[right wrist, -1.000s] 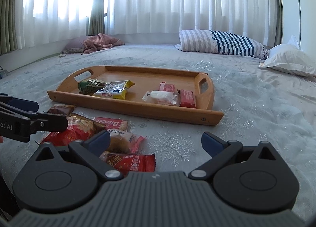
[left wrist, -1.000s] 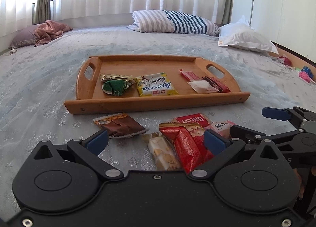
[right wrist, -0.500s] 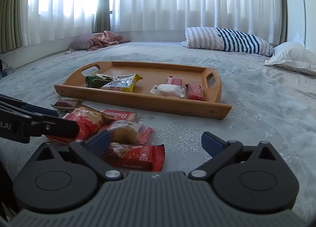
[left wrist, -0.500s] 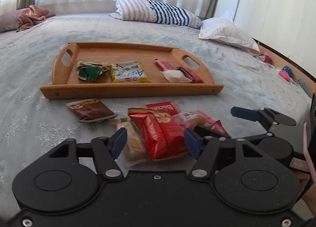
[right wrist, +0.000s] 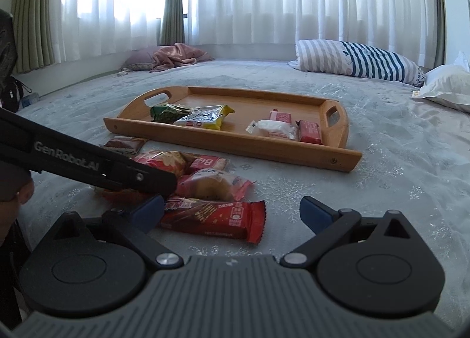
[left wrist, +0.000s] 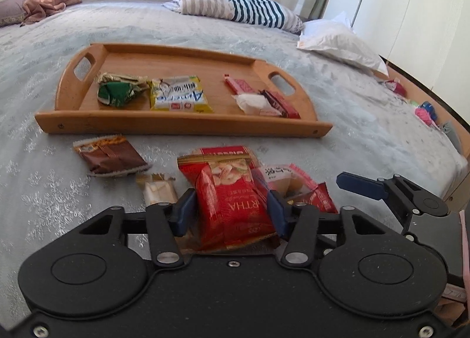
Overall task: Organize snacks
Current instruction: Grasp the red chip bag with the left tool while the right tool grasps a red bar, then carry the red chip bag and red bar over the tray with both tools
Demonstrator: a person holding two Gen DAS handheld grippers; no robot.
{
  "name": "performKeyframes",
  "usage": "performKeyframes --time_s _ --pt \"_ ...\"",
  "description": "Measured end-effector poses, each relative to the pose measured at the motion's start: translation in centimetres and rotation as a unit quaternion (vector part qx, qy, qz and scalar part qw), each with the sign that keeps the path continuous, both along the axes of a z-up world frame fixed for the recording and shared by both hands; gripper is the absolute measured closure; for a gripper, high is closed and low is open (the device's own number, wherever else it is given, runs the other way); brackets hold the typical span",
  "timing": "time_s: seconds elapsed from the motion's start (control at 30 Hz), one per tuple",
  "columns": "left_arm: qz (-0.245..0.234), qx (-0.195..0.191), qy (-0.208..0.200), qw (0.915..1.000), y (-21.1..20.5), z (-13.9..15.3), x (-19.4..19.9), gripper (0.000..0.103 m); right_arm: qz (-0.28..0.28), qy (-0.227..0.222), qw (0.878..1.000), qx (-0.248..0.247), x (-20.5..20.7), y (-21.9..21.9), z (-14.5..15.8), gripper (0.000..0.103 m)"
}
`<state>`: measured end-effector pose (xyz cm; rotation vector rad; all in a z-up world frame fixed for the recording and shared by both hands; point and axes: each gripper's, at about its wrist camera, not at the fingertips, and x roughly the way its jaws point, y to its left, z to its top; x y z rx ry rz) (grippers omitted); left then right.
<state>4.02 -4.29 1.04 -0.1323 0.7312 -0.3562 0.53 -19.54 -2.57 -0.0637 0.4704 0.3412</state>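
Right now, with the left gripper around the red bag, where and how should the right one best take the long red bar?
Probably across the middle of the red bar, on its long edges, coming down from above. It lies flat on the bed, lengthwise across the right gripper, so its narrow width should fit the open jaws. Its left end is hidden behind a blue finger, near the left gripper and its red bag.

A pale grey bedspread patterned with snowflakes (right wrist: pixel 396 144) covers the bed. At its far edge lie a striped grey-and-navy pillow (right wrist: pixel 361 60) and a plain white pillow (right wrist: pixel 446 85) beside it (towards the far right corner). A crumpled pink blanket (right wrist: pixel 176 55) sits at the far left corner, below sheer white curtains (right wrist: pixel 293 0).
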Motion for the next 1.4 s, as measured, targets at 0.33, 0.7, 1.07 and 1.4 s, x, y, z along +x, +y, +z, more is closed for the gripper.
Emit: performKeyframes --time_s 0.33,0.7,1.07,1.4 --pt "0.018 0.010 -0.005 0.9998 0.2 0.3 -0.1 0.060 -0.007 0.007 1.000 -0.002 0.1 1.0 -0.4 0.000" --pt "0.022 0.014 -0.024 0.9994 0.6 1.3 -0.5 0.060 -0.047 0.006 0.999 0.016 -0.2 1.4 -0.7 0.005" --pt "0.043 0.022 -0.043 0.9979 1.6 2.2 -0.4 0.060 -0.072 -0.014 0.997 0.021 -1.2 1.7 0.0 0.030" --pt "0.060 0.025 -0.052 0.9965 2.5 2.6 -0.3 0.060 -0.075 -0.023 0.997 0.020 -1.6 1.9 0.9 0.035"
